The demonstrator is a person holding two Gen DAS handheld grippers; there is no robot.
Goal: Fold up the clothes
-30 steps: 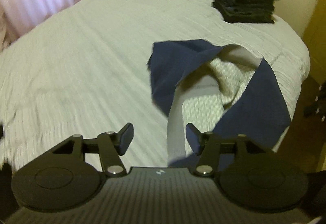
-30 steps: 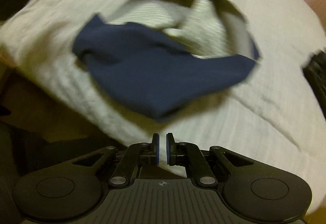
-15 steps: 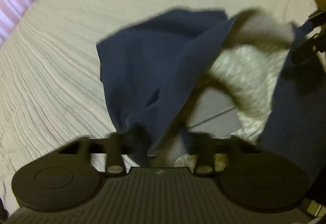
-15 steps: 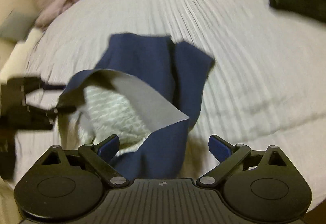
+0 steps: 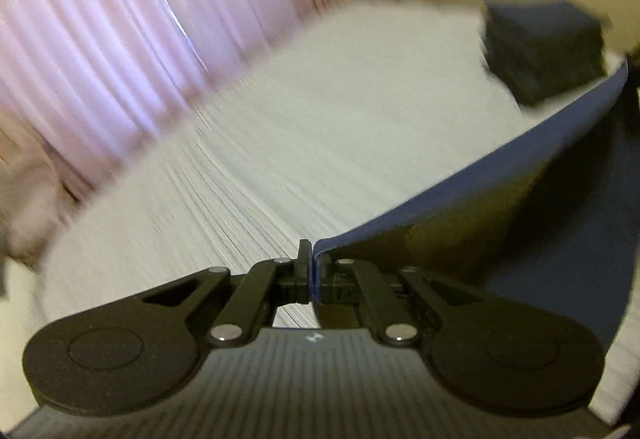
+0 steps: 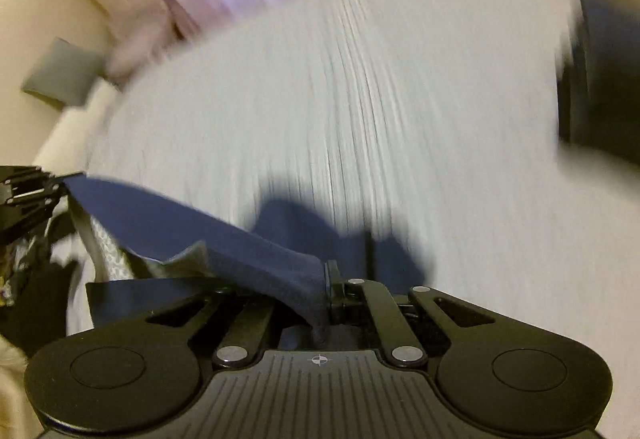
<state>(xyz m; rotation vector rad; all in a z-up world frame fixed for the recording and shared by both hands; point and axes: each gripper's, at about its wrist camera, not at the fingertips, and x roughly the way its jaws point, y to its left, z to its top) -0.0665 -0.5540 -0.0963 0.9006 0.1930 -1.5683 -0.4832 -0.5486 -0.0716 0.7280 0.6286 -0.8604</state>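
A navy blue garment (image 5: 500,175) with a pale lining hangs lifted above the white bed (image 5: 320,127), stretched between both grippers. My left gripper (image 5: 310,267) is shut on one edge of it, and the cloth runs away to the upper right. In the right wrist view the navy garment (image 6: 192,227) sags across the lower left, its rim pinched in my right gripper (image 6: 325,291), which is shut. The left gripper (image 6: 28,191) shows at the far left edge, holding the other end. Both views are blurred by motion.
A stack of folded dark clothes (image 5: 544,51) sits at the far right of the bed, seen also as the dark stack (image 6: 600,79). Pink curtains (image 5: 120,19) hang behind the bed. A grey pillow (image 6: 64,73) lies at the left.
Both grippers went from open to shut on the garment's edges and rose with it. The garment, crumpled on the bed before, now hangs stretched between them.
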